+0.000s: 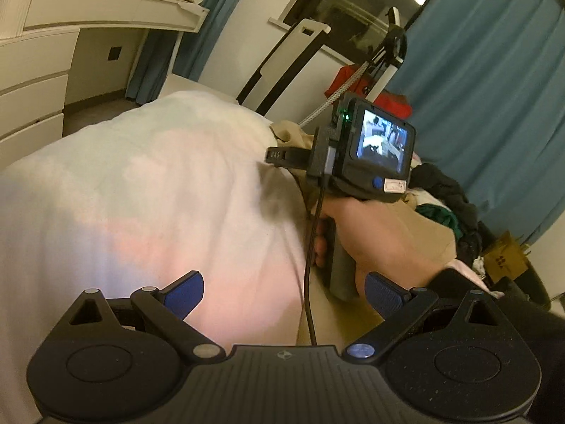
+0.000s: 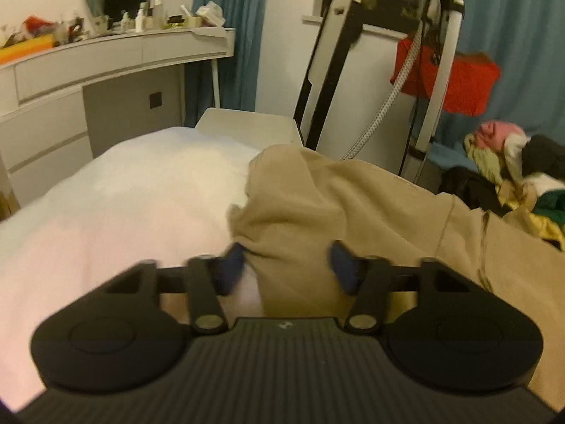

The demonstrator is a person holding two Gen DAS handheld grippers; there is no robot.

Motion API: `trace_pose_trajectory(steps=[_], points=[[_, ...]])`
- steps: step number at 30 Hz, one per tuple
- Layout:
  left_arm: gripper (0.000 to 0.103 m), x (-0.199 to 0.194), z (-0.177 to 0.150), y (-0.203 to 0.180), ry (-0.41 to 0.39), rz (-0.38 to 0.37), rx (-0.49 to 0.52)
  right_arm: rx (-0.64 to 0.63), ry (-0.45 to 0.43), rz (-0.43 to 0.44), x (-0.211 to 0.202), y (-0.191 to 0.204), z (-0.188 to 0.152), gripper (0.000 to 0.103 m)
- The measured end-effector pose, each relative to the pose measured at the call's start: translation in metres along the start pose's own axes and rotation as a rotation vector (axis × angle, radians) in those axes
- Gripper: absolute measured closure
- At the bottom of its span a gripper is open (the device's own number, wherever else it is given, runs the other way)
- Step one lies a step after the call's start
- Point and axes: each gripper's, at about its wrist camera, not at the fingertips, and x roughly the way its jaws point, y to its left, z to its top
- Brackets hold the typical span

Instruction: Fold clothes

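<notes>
Beside the beige garment [image 2: 317,194], a mixed clothes pile [image 2: 512,162] crowds the white bed [image 2: 123,194].

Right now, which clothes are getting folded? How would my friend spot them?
Find the big bed with the white cover. On its right side lies a tan garment, spread out right in front of the right gripper. It is plain and sandy, unlike the colourful clothes pile farther right.

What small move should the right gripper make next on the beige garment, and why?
Probably finish closing on the fabric. In the right wrist view the right gripper straddles a raised fold of the beige garment on the white bedding, with cloth between its blue pads, which look apart. The left gripper is open and empty.
</notes>
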Motion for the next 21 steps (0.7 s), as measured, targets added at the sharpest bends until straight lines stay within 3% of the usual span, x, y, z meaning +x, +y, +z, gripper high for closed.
trace_pose_trajectory(steps=[1,2,10,14,17,21], points=[[0.004,0.001,-0.001,0.000,-0.001,0.009,0.005,0.011,0.002,-0.014,0.004,-0.001,0.002,0.088],[0.004,0.002,-0.001,0.000,0.000,0.014,0.006,0.029,-0.002,-0.026,0.004,-0.003,0.005,0.091],[0.004,-0.021,-0.005,-0.012,-0.050,-0.029,0.033,0.242,-0.267,-0.128,-0.091,-0.092,0.020,0.094],[0.004,-0.028,-0.015,-0.028,-0.057,-0.056,0.091,0.376,-0.336,-0.242,-0.131,-0.161,-0.001,0.094],[0.004,-0.027,-0.023,-0.043,-0.042,-0.077,0.135,0.472,-0.308,-0.301,-0.138,-0.209,-0.031,0.094],[0.004,-0.017,-0.037,-0.061,-0.025,-0.084,0.211,0.539,-0.163,-0.315,-0.109,-0.250,-0.074,0.094]])
